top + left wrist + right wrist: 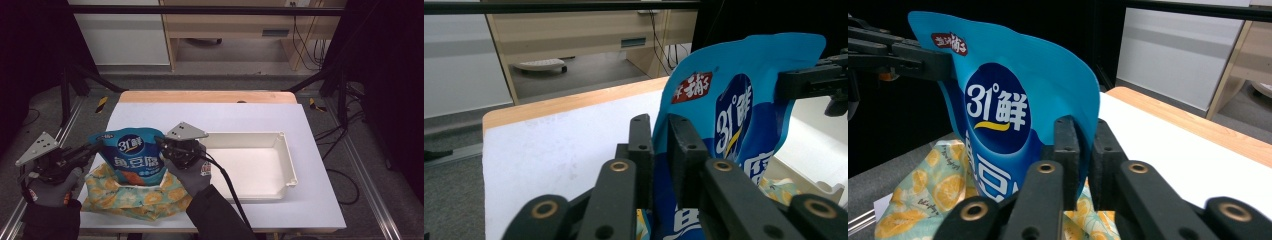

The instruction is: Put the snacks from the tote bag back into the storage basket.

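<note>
White tabletop (260, 116) carries a lemon-print cloth bag (135, 197), from which a blue snack pouch (134, 159) rises; left gripper (96, 146) and right gripper (163, 146) pinch its opposite edges; light, crinkly, probably slippery, best held by those seams.

One blue snack pouch (134, 156) stands on the table; one lemon-print cloth bag (135, 197) lies beneath it; one white plastic tray (287, 165) sits alongside; two handheld grippers, left (95, 146) and right (161, 144), complete the count; one white tabletop (210, 117) bears them all.
</note>
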A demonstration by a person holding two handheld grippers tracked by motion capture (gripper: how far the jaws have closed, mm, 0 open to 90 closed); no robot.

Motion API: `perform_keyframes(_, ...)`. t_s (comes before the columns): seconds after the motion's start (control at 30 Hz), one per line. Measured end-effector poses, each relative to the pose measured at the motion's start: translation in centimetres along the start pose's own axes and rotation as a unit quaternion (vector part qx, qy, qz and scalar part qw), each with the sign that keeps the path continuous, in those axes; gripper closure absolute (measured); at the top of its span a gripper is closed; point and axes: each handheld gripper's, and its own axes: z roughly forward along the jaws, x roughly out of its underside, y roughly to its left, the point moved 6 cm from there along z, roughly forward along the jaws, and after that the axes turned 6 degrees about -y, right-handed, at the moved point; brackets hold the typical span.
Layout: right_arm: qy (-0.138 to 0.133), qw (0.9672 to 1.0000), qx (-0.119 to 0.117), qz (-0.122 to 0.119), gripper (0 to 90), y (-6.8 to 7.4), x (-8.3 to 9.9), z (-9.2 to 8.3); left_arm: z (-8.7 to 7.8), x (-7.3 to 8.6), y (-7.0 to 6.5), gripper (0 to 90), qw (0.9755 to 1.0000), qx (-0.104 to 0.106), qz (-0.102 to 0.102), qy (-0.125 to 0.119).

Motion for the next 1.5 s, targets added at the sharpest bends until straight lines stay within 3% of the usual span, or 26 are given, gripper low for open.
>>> perform_keyframes(0.2, 0.006, 1.0, -0.003, 0.0, 90.0, 0.1, -0.1, 0.0, 0.0, 0.0, -0.3, 89.3, 0.9999, -0.006, 0.002, 0.009)
perform_keyframes(0.57, 0.007, 1.0, -0.005, 0.003, 90.0, 0.2, -0.5, -0.1, -0.1, -0.4, -0.6, 90.0, 0.9995, -0.026, 0.015, 0.005)
perform_keyframes(0.87, -0.009, 0.9999, -0.006, -0.005, 90.0, 0.6, -2.6, -1.1, -1.1, -2.5, -1.4, 90.0, 0.9992, -0.024, 0.024, -0.02)
perform_keyframes(1.5, -0.035, 0.9991, -0.01, -0.021, 90.0, 0.7, -6.7, -2.6, -2.2, -6.9, -2.4, 90.0, 0.9977, -0.027, 0.043, -0.045)
